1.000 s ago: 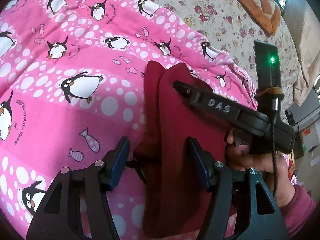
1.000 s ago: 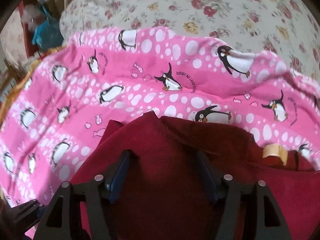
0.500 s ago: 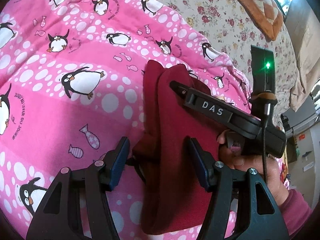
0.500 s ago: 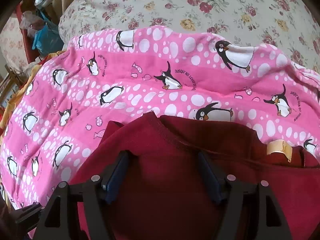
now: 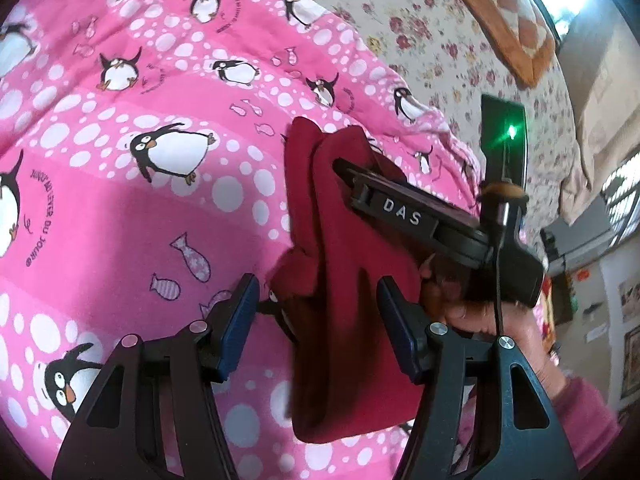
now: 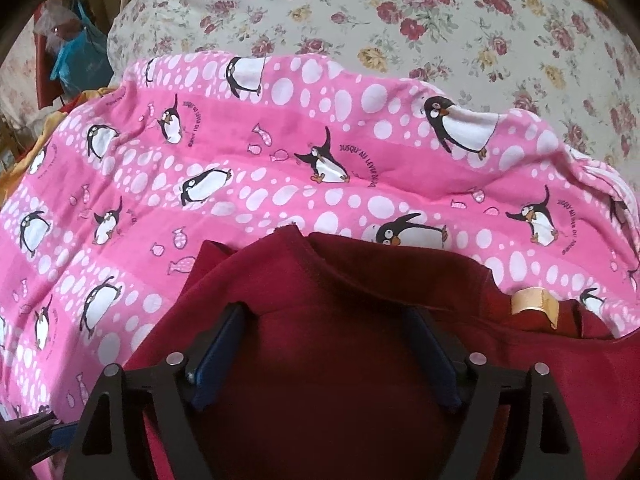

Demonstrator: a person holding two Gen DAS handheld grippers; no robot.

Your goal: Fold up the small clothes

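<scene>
red garment (image 5: 344, 312) | unmoved on blanket (image 5: 120, 208) | both tools wide

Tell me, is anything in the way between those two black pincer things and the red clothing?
Nothing visible is. The dark red garment lies on the pink penguin blanket, and both the left hand-held gripper and the right hand-held gripper sit open directly over its cloth, with no other object between.

Penguin blanket (image 6: 280, 168) on floral bed (image 6: 400, 8)
</scene>
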